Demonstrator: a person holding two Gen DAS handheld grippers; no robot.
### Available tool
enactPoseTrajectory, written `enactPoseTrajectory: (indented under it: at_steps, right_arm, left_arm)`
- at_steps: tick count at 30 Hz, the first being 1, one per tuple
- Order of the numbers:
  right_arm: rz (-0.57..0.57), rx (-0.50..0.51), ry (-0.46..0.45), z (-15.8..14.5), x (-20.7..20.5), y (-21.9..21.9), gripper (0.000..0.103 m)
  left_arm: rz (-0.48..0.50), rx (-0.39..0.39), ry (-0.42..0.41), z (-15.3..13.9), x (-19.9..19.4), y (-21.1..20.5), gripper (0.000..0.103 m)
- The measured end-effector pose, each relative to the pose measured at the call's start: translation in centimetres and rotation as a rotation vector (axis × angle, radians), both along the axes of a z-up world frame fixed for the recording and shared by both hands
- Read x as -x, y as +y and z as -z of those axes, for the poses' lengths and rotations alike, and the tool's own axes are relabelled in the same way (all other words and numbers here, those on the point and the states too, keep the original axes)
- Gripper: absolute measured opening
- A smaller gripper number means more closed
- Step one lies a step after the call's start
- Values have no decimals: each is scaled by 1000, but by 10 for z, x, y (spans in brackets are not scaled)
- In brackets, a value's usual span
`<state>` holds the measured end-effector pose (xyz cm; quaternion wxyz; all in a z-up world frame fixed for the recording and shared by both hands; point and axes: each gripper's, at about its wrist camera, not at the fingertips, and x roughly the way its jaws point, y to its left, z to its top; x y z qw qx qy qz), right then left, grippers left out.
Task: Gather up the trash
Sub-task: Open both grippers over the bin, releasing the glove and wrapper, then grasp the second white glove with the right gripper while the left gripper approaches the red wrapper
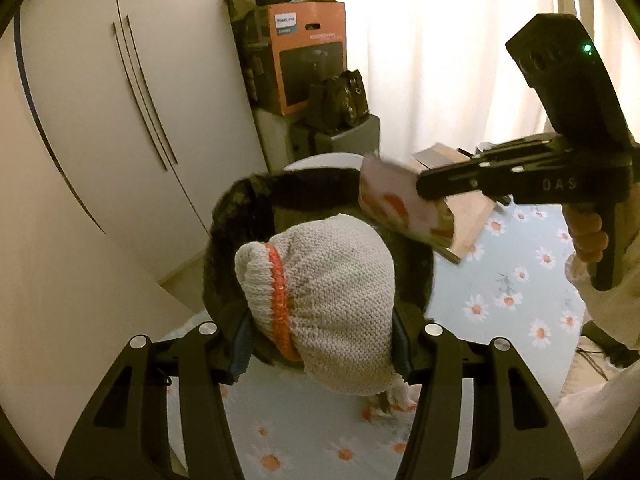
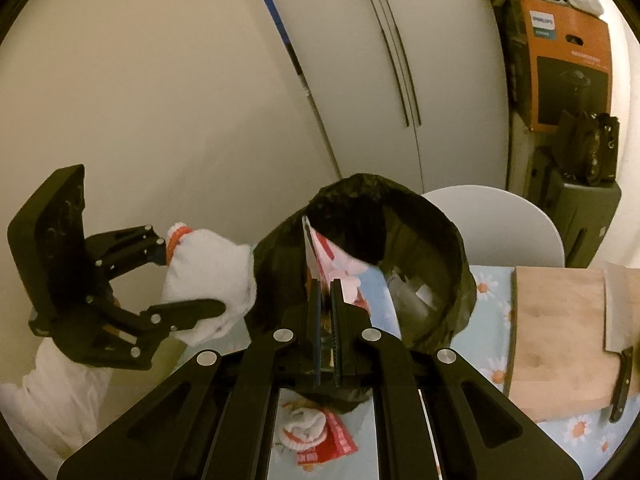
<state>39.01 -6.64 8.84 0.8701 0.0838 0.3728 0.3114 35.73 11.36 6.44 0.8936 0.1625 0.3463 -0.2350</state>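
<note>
While the right hand-held gripper [image 2: 326, 292] pinches a flat printed wrapper [image 2: 320, 252] over the mouth of the black-lined bin [image 2: 424, 216], the left hand-held gripper [image 1: 320, 344] stands just beside it, its jaws clamped on a grey knitted sock with an orange band [image 1: 320, 280]. Both pieces hang above the flower-patterned counter [image 1: 520, 304], near a wooden board [image 2: 560, 320]. Done well, the wrapper should be carried fully past the rim before release, lest it catch the liner's edge and fall outside.
</note>
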Motion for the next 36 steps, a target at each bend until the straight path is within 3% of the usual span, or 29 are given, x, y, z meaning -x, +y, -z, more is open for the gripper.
enactPoseTrajectory:
  at_steps: [1,3,4,6,8,10,28,36]
  right_arm:
    - [-3,-11,1,2,-5,0,8]
    - [26,14,-3,5,-10,1,16]
    - [34,31,-5,7,-12,1,37]
    - [42,37,-20,9,-9,-1,59]
    - [41,28,-22,12,-5,-5,66]
    - [55,36,-21,15,-3,-8,82]
    - [99,173,22,47,69,-2,86]
    - [67,214,98,87,98,21,86]
  left_arm:
    - [-12,-5,-12,0,-4,1,58]
    - [-31,36,-22,0,-13,7,78]
    - [-43,67,-16,0,-16,12,93]
    - [-84,114,-16,0,-18,21,95]
    - [-101,138,-12,2,-15,29,97]
    - [-119,123,-10,6,-10,33,97]
    - [-170,85,130,75,49,57,97]
    - [-189,69,162,96,76,74,97]
